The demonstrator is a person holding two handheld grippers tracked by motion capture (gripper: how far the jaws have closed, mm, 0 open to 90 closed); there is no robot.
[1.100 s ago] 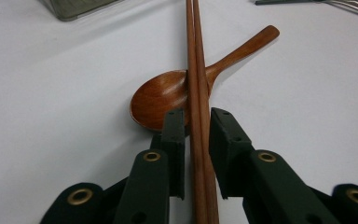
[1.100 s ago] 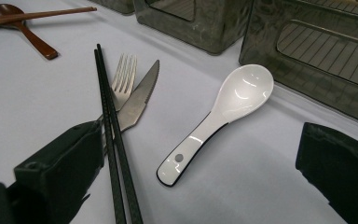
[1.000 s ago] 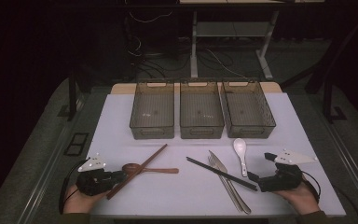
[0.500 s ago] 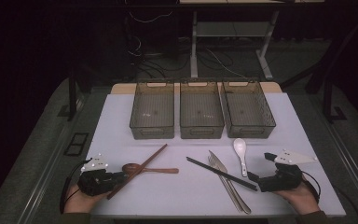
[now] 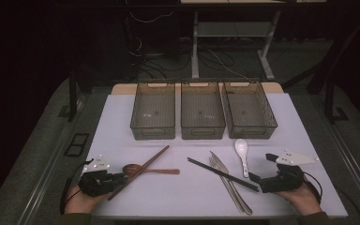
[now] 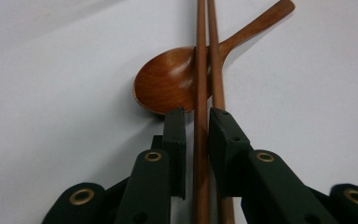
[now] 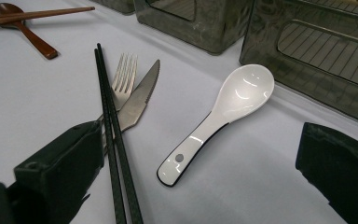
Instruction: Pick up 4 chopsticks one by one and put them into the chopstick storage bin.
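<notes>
- The left claw [image 6: 196, 123] was clamped on the pair of wooden chopsticks [image 6: 204, 70], one jaw pressed against each side of their near ends.
- The wooden chopsticks ran straight ahead of that claw and lay across the bowl of a wooden spoon [image 6: 168, 86], which rested on the white desk [image 6: 51, 93] just beyond the left jaw tip.
- The right claw [image 7: 205, 163] stood wide apart and gripped nothing; a white ceramic spoon [image 7: 223, 112] lay on the desk between its jaws, touching neither.
- A pair of black chopsticks [image 7: 109, 126] lay just beside the inner face of that claw's left jaw, crossing a fork [image 7: 123, 79] and a serrated knife [image 7: 137, 100] farther out.
- Three clear plastic bins [image 5: 203, 110] stood in a row well beyond both claws.
</notes>
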